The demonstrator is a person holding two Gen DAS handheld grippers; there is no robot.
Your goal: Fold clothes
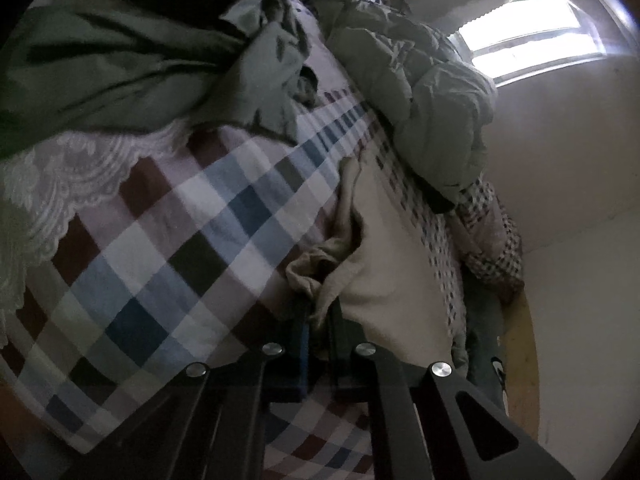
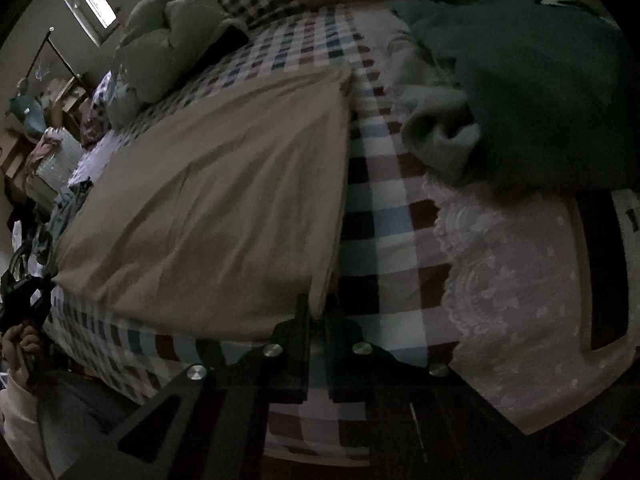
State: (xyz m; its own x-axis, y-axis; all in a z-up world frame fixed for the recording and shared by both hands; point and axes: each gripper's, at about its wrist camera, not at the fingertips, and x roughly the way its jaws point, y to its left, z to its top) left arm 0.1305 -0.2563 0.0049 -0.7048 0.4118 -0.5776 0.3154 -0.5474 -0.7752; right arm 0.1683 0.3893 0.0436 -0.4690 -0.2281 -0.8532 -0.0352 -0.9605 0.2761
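A beige garment (image 2: 208, 200) lies spread flat on the checked bedsheet (image 2: 384, 208). It also shows in the left wrist view (image 1: 384, 264). My left gripper (image 1: 318, 312) is shut on a bunched corner of the beige garment. My right gripper (image 2: 318, 312) is shut on the garment's near right corner, low on the sheet. The left gripper and the hand holding it show in the right wrist view (image 2: 24, 300) at the garment's far left corner.
A green puffy jacket (image 1: 420, 92) lies at the bed's far side. A dark green garment (image 1: 120, 52) and white lace cloth (image 1: 60, 184) lie on the bed. A dark teal sweater (image 2: 532, 92) and pink lace cloth (image 2: 512, 280) lie to the right.
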